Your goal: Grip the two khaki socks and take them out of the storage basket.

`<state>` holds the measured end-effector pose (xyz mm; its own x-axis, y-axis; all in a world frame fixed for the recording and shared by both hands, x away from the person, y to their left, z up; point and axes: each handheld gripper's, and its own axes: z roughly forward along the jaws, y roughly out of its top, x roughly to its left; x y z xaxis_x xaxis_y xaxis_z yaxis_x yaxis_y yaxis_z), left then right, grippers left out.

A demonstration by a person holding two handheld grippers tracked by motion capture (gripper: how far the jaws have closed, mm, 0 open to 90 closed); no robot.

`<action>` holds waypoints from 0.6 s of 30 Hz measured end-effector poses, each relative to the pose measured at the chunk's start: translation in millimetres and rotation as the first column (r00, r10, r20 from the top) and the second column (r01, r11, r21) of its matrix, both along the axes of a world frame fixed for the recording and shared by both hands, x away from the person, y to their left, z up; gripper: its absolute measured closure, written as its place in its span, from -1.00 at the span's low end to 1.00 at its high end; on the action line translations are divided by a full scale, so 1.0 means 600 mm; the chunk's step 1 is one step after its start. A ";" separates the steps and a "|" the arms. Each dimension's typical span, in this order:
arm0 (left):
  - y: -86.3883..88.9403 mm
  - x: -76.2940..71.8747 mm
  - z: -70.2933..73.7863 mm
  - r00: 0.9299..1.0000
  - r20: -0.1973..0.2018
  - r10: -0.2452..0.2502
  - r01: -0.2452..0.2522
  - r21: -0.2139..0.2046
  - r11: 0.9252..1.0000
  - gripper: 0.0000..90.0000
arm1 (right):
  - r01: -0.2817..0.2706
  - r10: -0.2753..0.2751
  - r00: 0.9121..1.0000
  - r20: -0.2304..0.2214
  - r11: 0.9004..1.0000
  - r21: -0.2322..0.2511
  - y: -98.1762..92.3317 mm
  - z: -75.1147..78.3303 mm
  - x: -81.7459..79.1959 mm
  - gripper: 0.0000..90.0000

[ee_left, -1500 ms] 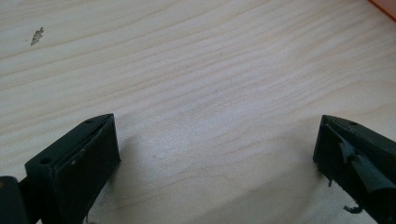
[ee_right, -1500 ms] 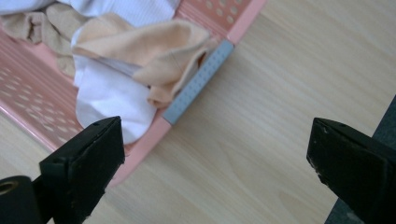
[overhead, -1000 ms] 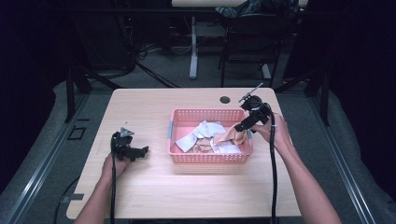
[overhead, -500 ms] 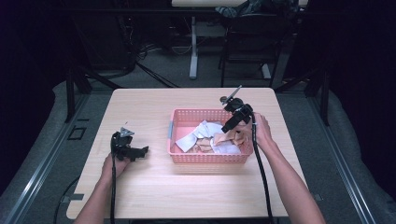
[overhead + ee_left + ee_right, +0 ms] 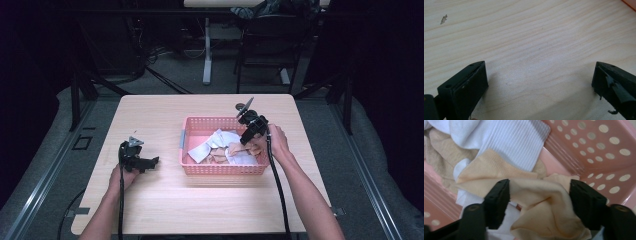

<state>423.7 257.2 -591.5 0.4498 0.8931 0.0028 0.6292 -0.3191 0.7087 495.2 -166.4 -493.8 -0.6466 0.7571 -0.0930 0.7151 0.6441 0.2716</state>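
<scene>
Pink basket (image 5: pixel 599 150) holds crumpled beige sock (image 5: pixel 541 195), axis unclear.

No readable text anywhere.
Looked over in all three views and found no lettering, label, brand, number or sign.

Bare table (image 5: pixel 165 205) around left claw (image 5: pixel 150 162); basket wall (image 5: pixel 225 169) alongside.
</scene>
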 end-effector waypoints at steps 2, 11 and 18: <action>0.000 0.000 0.000 1.000 0.000 0.000 0.000 0.000 1.000 -1.00 | 0.004 -0.004 1.000 0.002 1.000 -0.008 -0.002 0.001 -0.002 -0.01; 0.000 0.000 0.000 1.000 -0.004 -0.001 0.001 0.001 1.000 -1.00 | -0.004 0.004 1.000 0.009 1.000 -0.006 -0.006 0.009 -0.009 0.83; 0.000 0.000 0.000 1.000 -0.002 -0.001 0.001 0.000 1.000 -1.00 | -0.006 0.005 1.000 0.029 1.000 0.006 -0.003 0.017 -0.016 0.91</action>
